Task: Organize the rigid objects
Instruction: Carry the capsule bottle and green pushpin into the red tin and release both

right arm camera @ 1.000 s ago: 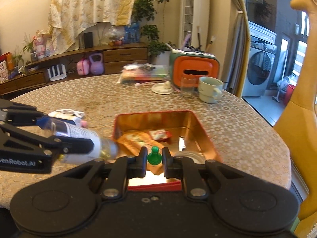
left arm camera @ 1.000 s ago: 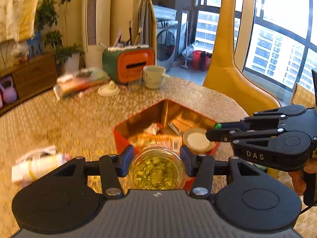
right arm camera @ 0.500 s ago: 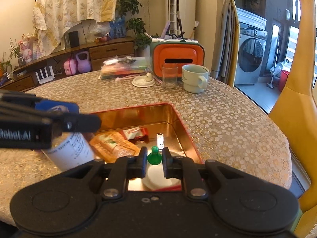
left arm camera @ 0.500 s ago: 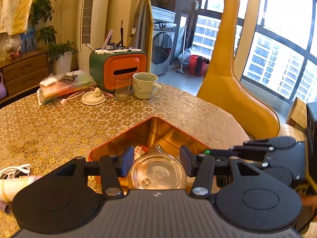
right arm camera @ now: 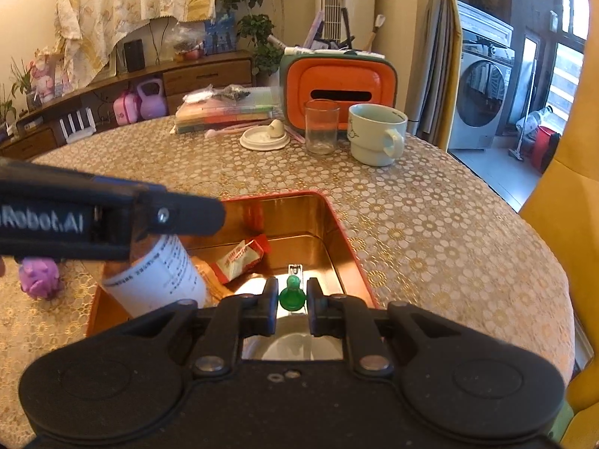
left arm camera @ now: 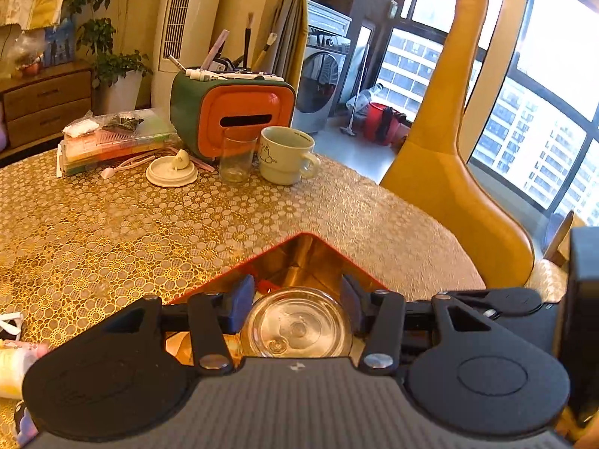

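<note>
Your left hand-held gripper (left arm camera: pixel 295 310) clamps the clear, white-labelled plastic bottle (right arm camera: pixel 157 273) over the left part of the red, gold-lined metal tin (right arm camera: pixel 337 224) (it sits on the desk). Your right hand-held gripper (right arm camera: pixel 292 301) pinches the small green plastic pawn (right arm camera: pixel 292 295) above the tin's near right corner.

One tin (right arm camera: pixel 337 232), one bottle (right arm camera: pixel 161 280), one green pawn (right arm camera: pixel 292 295), one mug (right arm camera: pixel 376 133), one glass (right arm camera: pixel 321 125), perhaps two snack packets (right arm camera: pixel 241 258) inside, one purple toy (right arm camera: pixel 39 277).
</note>
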Action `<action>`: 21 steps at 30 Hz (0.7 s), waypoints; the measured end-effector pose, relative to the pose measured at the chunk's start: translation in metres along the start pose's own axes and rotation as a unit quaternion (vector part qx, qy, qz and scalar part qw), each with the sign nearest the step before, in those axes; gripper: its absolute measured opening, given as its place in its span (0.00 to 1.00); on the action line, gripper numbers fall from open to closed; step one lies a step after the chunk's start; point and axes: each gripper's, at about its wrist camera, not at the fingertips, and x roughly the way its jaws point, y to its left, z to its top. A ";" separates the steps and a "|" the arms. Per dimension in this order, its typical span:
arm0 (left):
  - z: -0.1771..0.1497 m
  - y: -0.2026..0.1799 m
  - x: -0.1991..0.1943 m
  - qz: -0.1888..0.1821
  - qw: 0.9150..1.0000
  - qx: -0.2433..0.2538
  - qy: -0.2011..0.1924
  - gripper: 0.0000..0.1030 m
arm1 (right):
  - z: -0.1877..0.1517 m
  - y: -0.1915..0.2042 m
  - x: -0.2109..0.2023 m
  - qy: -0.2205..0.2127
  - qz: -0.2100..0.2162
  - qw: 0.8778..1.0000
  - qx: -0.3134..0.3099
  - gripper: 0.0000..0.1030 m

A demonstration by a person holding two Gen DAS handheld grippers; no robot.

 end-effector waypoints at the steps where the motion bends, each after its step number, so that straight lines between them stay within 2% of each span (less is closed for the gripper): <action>1: 0.001 0.002 0.001 0.000 1.000 0.000 -0.002 0.49 | 0.000 0.001 0.003 0.003 -0.001 1.000 -0.003 0.14; 6: 0.003 0.011 0.007 0.007 1.000 -0.013 -0.002 0.49 | -0.002 0.003 0.010 0.011 0.001 1.000 -0.004 0.14; 10: 0.003 0.018 0.008 0.014 1.000 -0.019 0.006 0.50 | -0.002 0.005 0.013 0.015 0.000 1.000 -0.002 0.20; 13: 0.001 0.025 0.008 0.017 0.999 -0.026 0.013 0.51 | -0.003 0.005 0.011 0.014 0.000 1.000 0.003 0.20; 16: -0.001 0.030 0.008 0.023 0.999 -0.027 0.023 0.51 | -0.005 0.005 0.007 0.016 0.001 1.000 0.006 0.22; 19: -0.005 0.029 0.011 0.044 0.998 -0.006 0.045 0.53 | -0.008 0.005 0.003 0.017 0.003 1.000 0.010 0.23; 21: -0.010 0.027 0.014 0.040 0.997 0.003 0.062 0.52 | -0.010 0.005 0.000 0.017 0.001 1.000 0.010 0.23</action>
